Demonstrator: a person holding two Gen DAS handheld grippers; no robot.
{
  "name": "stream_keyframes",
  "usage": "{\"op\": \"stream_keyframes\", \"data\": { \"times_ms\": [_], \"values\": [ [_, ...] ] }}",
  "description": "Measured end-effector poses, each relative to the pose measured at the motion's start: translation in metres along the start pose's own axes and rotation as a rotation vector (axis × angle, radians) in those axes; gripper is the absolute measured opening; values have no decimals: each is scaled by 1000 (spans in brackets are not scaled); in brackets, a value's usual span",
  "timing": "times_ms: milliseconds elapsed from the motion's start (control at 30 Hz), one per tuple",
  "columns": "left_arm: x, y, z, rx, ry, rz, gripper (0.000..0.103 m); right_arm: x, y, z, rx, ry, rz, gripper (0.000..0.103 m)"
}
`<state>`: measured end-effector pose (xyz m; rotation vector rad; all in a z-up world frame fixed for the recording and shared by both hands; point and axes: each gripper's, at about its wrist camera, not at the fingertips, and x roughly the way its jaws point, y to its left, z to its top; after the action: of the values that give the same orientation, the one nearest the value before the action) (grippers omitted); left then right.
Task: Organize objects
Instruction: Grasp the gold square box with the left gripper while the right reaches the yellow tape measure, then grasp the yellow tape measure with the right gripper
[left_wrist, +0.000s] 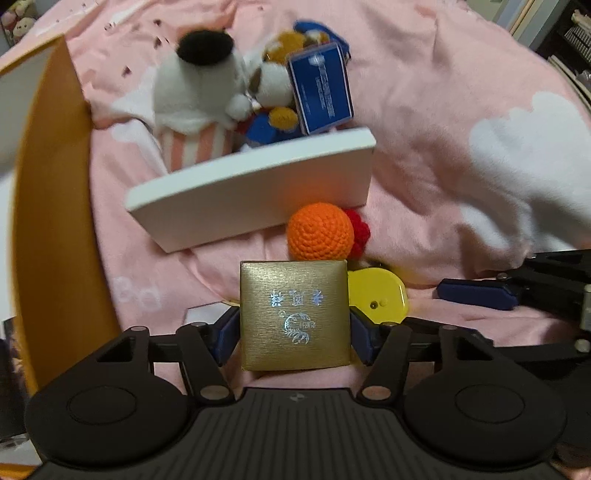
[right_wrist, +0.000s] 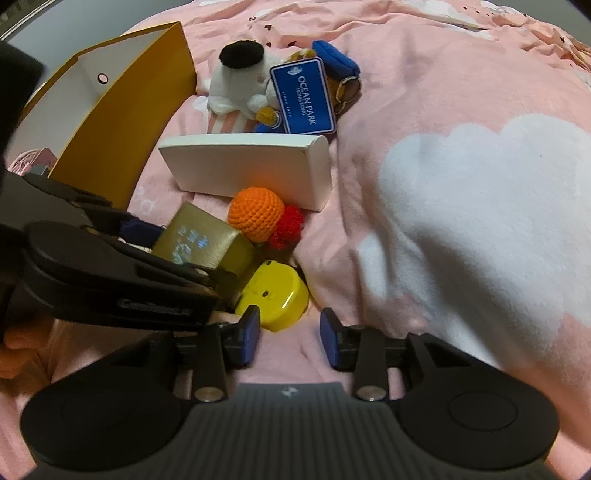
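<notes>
At far left stands a yellow-sided box (right_wrist: 122, 122) with a white interior, open toward the camera in the right wrist view. Next to it the left gripper (left_wrist: 293, 325) is clamped on a small gold box (left_wrist: 294, 314), one blue pad pressed to each side; the box top bears pale foil characters and a round emblem, too small to read. Just behind the gold box lie an orange crocheted ball (right_wrist: 255, 215) touching a red crocheted piece (right_wrist: 288, 227), and beside it a yellow plastic case (right_wrist: 275, 295). Behind these a white rectangular box (right_wrist: 247, 168) lies on its long side. Farther back sits a white plush (right_wrist: 240, 79) with a black top and pink-striped base, touching a blue tag (right_wrist: 303, 96) printed "OCEAN PARK HONG KONG"; a smaller line on it is unclear. A blue pouch (right_wrist: 336, 61) lies behind the tag. The right gripper (right_wrist: 290, 334) hangs with jaws apart, nothing between them, just in front of the yellow case. Everything rests on a rumpled pink blanket (right_wrist: 406, 74) patterned with white clouds. At the left wrist view's upper right edge, room furnishings appear, too blurred to identify.
</notes>
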<state>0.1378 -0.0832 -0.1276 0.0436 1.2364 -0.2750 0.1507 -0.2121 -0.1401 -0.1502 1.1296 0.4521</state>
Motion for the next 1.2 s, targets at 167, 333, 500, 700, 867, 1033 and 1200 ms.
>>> {"op": "stream_keyframes", "data": {
  "times_ms": [167,333,500,700,867,1033,1200],
  "values": [
    [-34,12,-7,-26,-77,-25,70,3,4,3,-35,0,6,44],
    [-73,12,-11,-56,-171,-68,70,18,13,13,-77,42,-8,56],
    [-107,22,-16,-90,-245,-86,70,37,18,23,-83,109,-14,63],
    [-125,44,-22,-152,-277,-80,70,63,25,32,-87,187,-77,64],
    [-134,66,-28,-220,-269,-95,70,51,26,26,-75,163,-110,59],
    [-135,92,-32,-282,-273,-134,70,12,20,21,-46,114,-129,59],
    [-128,128,-35,-386,-241,-221,70,-38,9,22,26,29,-92,59]
  ]
}}
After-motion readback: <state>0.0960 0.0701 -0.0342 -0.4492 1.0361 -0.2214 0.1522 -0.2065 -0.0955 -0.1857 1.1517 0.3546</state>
